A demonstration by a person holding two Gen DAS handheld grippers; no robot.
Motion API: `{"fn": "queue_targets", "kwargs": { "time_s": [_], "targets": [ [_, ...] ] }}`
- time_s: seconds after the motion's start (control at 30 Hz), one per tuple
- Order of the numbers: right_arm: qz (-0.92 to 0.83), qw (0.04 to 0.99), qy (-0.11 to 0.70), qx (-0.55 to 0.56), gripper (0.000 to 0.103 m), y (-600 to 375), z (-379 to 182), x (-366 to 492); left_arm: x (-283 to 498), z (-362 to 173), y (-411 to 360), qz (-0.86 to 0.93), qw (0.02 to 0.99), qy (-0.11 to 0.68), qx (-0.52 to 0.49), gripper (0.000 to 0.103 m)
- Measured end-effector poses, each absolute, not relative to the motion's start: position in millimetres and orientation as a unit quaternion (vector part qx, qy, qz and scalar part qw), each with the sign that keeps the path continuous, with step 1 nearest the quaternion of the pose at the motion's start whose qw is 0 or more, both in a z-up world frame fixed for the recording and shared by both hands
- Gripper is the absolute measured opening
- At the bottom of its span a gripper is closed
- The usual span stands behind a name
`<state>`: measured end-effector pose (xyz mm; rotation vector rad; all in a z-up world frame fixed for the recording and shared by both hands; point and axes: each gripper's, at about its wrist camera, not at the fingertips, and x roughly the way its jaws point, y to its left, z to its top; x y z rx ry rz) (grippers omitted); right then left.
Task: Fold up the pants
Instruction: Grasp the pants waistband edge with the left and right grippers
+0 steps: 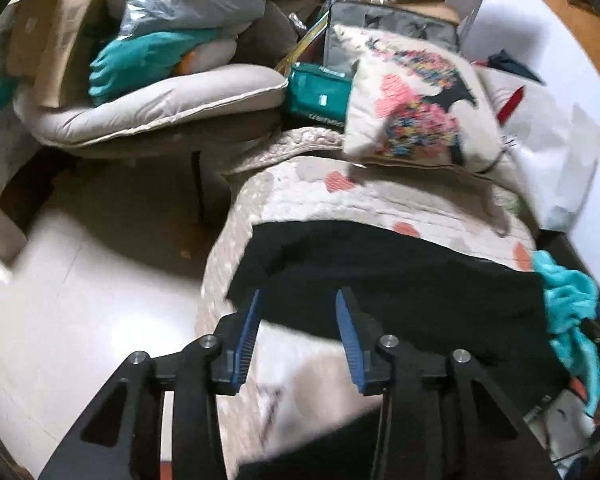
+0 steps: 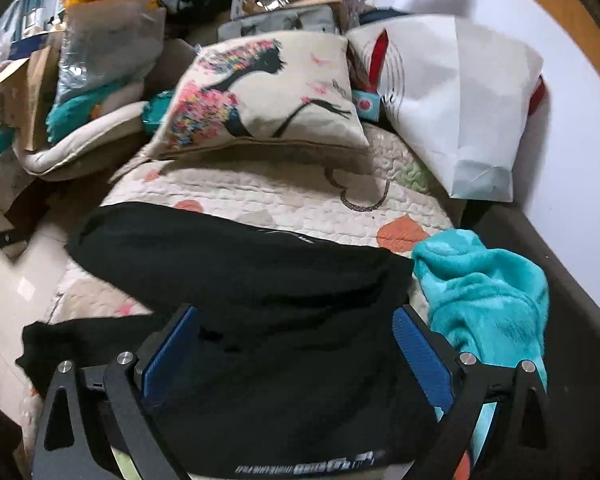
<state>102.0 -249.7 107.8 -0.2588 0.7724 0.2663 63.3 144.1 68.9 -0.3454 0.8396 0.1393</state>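
Observation:
Black pants lie folded across a quilted bedspread with orange hearts. My left gripper is open, its blue pads hovering over the pants' near left edge, with quilt showing between them. In the right wrist view the pants fill the middle. My right gripper is wide open just above them, black cloth spanning the gap between its blue pads. A loose part of the pants trails off to the lower left.
A printed cushion and a white paper bag sit at the bed's far end. A turquoise fleece lies right of the pants. A cluttered beige chair stands left. The pale floor lies below the bed's left edge.

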Motion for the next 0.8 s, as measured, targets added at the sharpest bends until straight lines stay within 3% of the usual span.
{"fn": "queue_targets", "kwargs": {
  "time_s": [0.23,0.4,0.8],
  "targets": [
    [0.141,0.886,0.418,-0.144,0.099,-237.9,82.8,177.7,133.3,5.1,190.1,0.057,0.856,0.457,-0.235,0.038],
    [0.15,0.877,0.441,-0.119,0.099,-221.5,67.6,235.0,163.9,-10.4,195.7,0.046,0.856,0.46,-0.231,0.039],
    [0.198,0.854,0.456,-0.155,0.098,-174.4,33.5,294.0,192.0,-24.0,186.7,0.037,0.876,0.454,-0.161,0.058]
  ]
}}
